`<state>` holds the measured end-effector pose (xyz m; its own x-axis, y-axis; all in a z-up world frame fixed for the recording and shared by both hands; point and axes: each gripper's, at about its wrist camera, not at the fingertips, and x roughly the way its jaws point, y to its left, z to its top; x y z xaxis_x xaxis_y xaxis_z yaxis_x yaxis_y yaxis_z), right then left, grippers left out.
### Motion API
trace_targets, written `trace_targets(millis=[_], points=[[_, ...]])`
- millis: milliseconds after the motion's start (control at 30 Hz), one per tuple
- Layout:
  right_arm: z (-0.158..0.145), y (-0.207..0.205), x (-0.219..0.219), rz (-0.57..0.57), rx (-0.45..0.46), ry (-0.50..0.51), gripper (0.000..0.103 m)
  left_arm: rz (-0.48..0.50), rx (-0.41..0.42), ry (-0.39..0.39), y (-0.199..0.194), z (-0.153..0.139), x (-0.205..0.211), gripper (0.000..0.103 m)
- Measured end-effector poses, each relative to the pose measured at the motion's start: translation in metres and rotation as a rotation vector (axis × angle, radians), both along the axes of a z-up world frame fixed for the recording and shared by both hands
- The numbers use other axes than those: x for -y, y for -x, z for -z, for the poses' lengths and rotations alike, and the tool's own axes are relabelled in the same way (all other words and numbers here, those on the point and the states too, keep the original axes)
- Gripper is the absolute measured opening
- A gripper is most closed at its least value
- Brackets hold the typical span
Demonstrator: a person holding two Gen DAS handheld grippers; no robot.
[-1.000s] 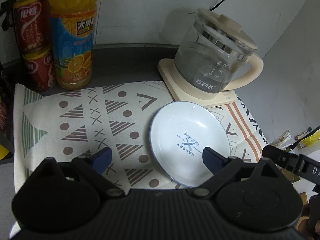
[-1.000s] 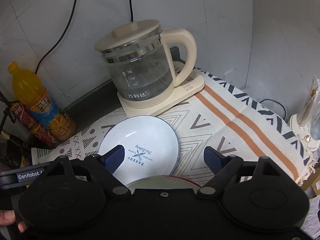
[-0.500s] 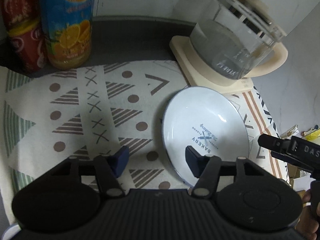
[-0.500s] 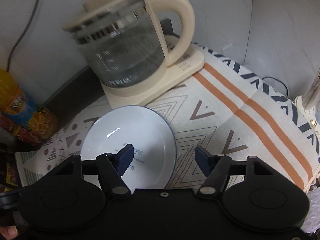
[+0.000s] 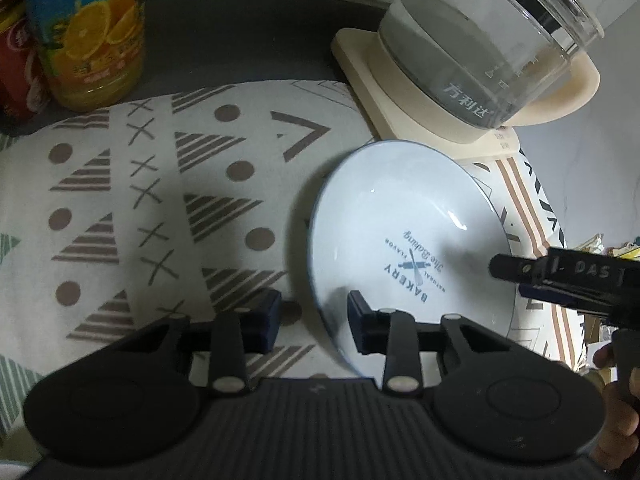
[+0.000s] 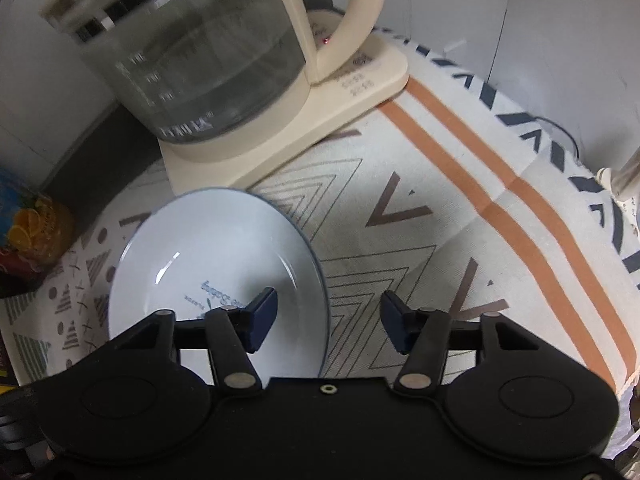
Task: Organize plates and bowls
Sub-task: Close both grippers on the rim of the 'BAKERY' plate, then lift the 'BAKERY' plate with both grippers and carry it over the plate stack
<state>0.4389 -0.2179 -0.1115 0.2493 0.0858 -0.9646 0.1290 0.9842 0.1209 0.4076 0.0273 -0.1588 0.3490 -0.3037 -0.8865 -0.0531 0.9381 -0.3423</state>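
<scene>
A white plate [image 5: 404, 224] with a thin blue rim and "BAKERY" print lies on a patterned cloth [image 5: 160, 208]. My left gripper [image 5: 314, 320] straddles the plate's near-left rim, one pad over the cloth, the other over the plate. Its jaws are closing and a gap still shows on both sides of the rim. In the right wrist view the same plate [image 6: 208, 256] sits at lower left. My right gripper [image 6: 328, 322] straddles its right rim, jaws closing, pads not touching it. The right gripper also shows at the left wrist view's right edge.
A glass kettle [image 5: 492, 44] on a cream base [image 5: 384, 96] stands just behind the plate, also in the right wrist view [image 6: 192, 48]. An orange juice bottle [image 5: 88, 36] and red cans [image 5: 16, 68] stand at the back left. A person's hand [image 5: 616, 420] is at lower right.
Both grippers have come down toward the plate and narrowed their jaws. Each now has one pad over the plate and one outside its rim.
</scene>
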Motion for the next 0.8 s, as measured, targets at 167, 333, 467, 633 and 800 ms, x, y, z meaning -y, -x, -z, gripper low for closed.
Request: trace_targets(millis=[167, 333, 467, 633, 800], points=[[0.011, -0.009, -0.003, -0.017, -0.06, -0.036, 0.045, 0.009, 0.004, 0.007, -0.004, 0.001, 0.004, 0.028], [0.019, -0.009, -0.009, -0.028, -0.085, -0.056, 0.045, 0.013, 0.007, 0.016, -0.007, 0.001, 0.004, 0.024], [0.019, -0.009, -0.008, -0.016, -0.077, -0.068, 0.031, 0.006, 0.008, 0.025, -0.009, 0.002, 0.004, 0.018], [0.011, -0.005, 0.001, 0.024, -0.031, -0.094, 0.016, -0.023, 0.0, 0.053, -0.01, 0.002, -0.004, 0.014], [-0.002, -0.002, -0.001, 0.003, 0.039, -0.11, 0.011, -0.03, 0.028, 0.061, -0.002, -0.003, -0.009, 0.015]])
